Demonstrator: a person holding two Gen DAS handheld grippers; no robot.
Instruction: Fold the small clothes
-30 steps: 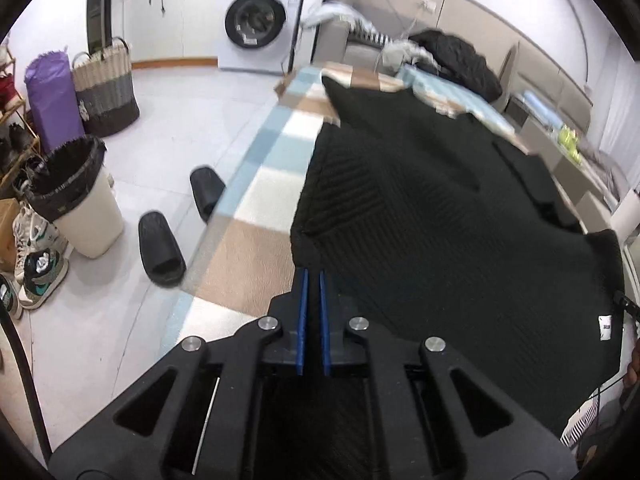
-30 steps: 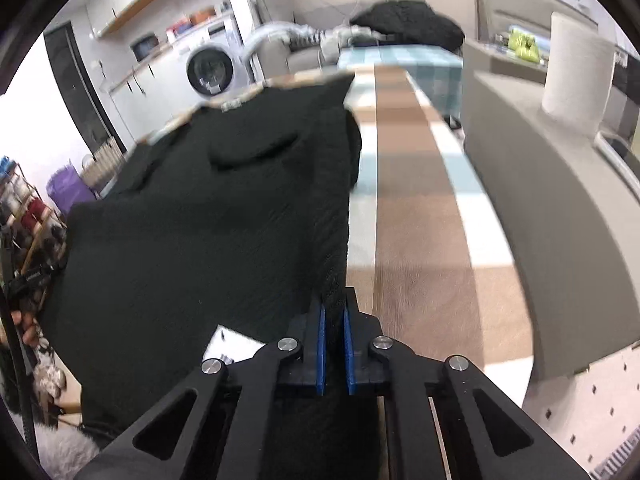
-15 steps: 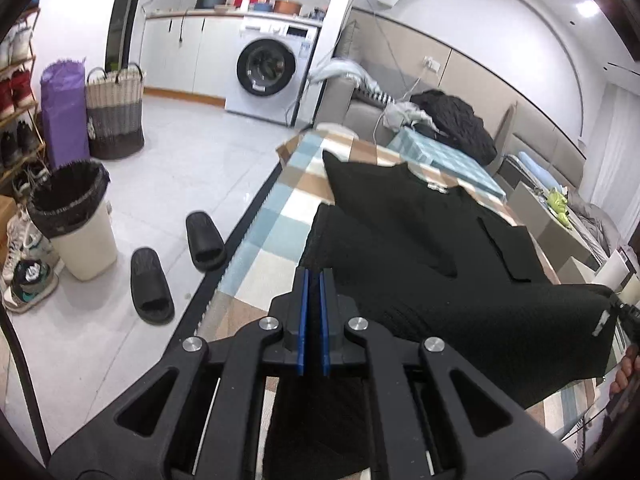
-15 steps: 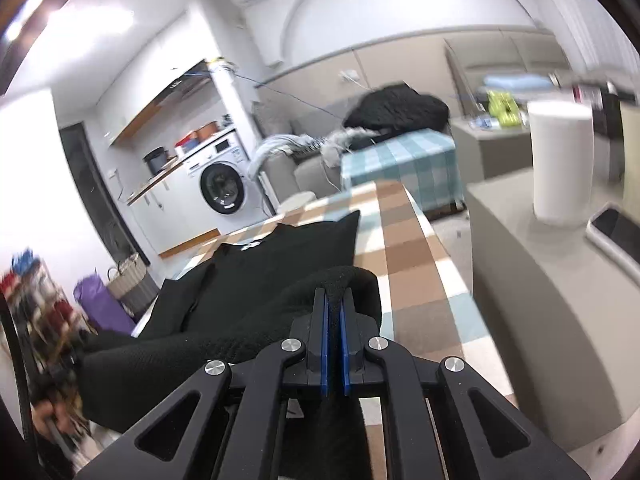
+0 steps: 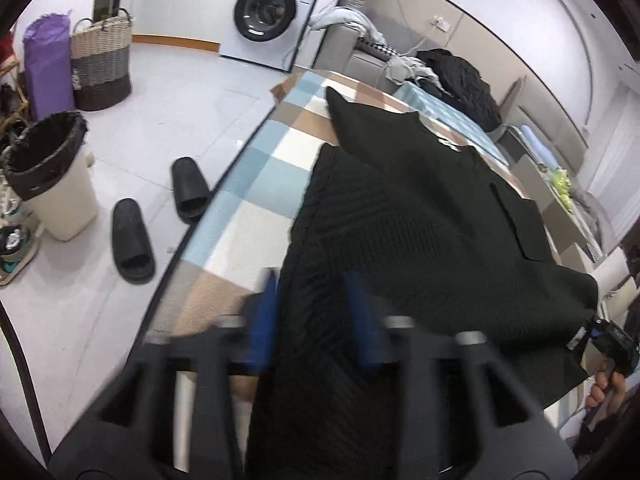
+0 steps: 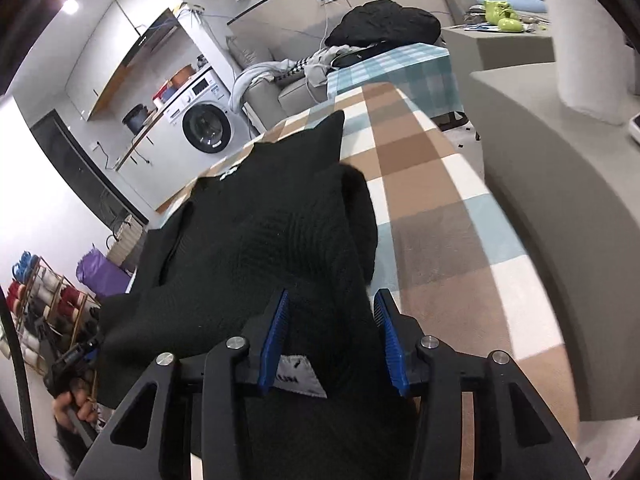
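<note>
Over on the far left of the left wrist view, a purple bag [image 5: 44, 68] and a woven basket [image 5: 102, 62] stand on the pale floor, with a black-lined bin [image 5: 52, 176] in front of them and a pair of black slippers [image 5: 134, 240] lying near the counter's edge. Behind them a washing machine [image 5: 266, 12] sits against the far wall.

The checked counter [image 5: 260, 168] runs away from us, and the black knitted garment [image 5: 420, 216] is spread over most of it, one corner pointing toward the far end. Its near edge hangs off the counter toward the camera.

The left gripper [image 5: 312, 312] has just been opening: its blue jaws stand apart, motion-blurred, with the garment's near edge running between them and no pad clearly pressing on it. At the right rim of this view the other gripper shows small beside the garment's right corner, a hand below it.

In the right wrist view the garment [image 6: 272, 240] is bunched up in a heap on the checked cloth. The right gripper [image 6: 332, 336] has also just been opening; its jaws are wide apart, the knit and a white label [image 6: 298, 376] lying loose between them, with gaps at both pads. To the right, a grey cabinet [image 6: 560, 184] carries a white roll [image 6: 588, 48].
</note>
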